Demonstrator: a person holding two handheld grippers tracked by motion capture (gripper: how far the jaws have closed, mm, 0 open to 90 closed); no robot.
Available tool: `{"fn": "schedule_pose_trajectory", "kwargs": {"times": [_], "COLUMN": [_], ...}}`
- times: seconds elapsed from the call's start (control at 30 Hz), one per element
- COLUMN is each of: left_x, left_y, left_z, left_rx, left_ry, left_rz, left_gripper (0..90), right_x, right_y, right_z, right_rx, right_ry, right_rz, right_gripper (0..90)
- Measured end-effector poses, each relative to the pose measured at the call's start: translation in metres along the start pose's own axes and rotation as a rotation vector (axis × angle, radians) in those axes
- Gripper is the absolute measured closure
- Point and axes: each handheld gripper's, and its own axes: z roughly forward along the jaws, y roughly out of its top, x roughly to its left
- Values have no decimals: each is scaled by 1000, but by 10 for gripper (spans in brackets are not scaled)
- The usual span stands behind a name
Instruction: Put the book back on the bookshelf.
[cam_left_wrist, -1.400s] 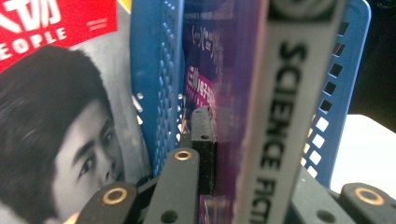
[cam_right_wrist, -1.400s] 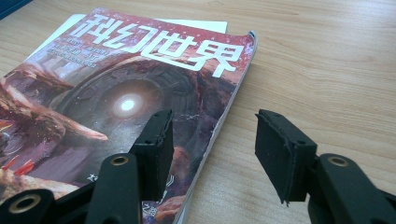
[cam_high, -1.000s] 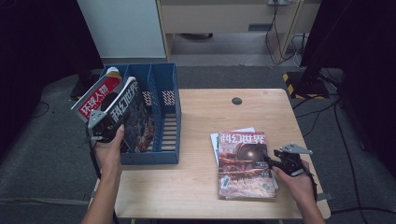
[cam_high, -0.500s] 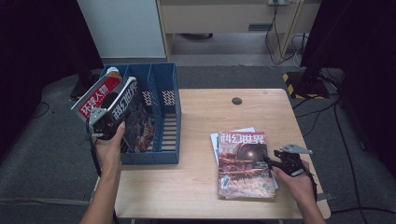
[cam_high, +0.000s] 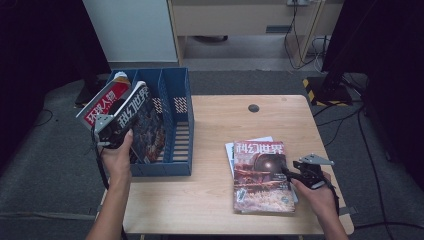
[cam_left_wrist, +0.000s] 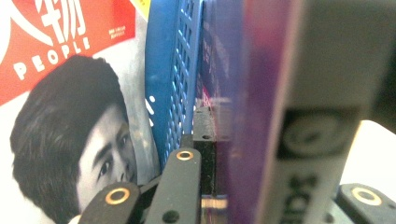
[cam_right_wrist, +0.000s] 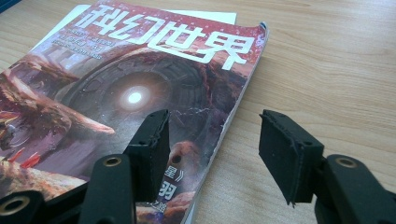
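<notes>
Left tool (cam_high: 116, 131) clamps dark magazine (cam_high: 145, 125) in blue file rack (cam_high: 177, 120), counter's left edge; right tool (cam_right_wrist: 212, 154) agape astride top magazine's (cam_high: 260, 175) edge.

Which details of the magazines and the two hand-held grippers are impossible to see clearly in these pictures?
- Left gripper view: the held magazine is blurred, too near the lens.
- High view: white sheets lie hidden under the top magazine.
- High view: the left hand-held gripper jaws are covered by the magazine.
</notes>
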Motion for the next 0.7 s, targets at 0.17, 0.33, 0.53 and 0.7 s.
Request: {"fn": "schedule_pose_trajectory", "kwargs": {"times": [0.17, 0.33, 0.53, 0.7], "left_x": [-4, -5, -6, -9], "left_y": [6, 11, 13, 15], "left_z": [3, 10, 21, 31], "left_rx": [-30, -52, -54, -54], "left_ry": [12, 4, -7, 3], "left_rz": [19, 34, 28, 36], "left_gripper": [825, 825, 825, 825], "right_x": [-1, -2, -2, -3], "right_y": [0, 0, 0, 0], "right_z": [0, -1, 0, -1], "right_rx": [0, -3, -2, -6], "right_ry": [-2, -4, -4, -4], "right_rz": [6, 10, 10, 9], "right_gripper": [436, 437, 438, 438]}}
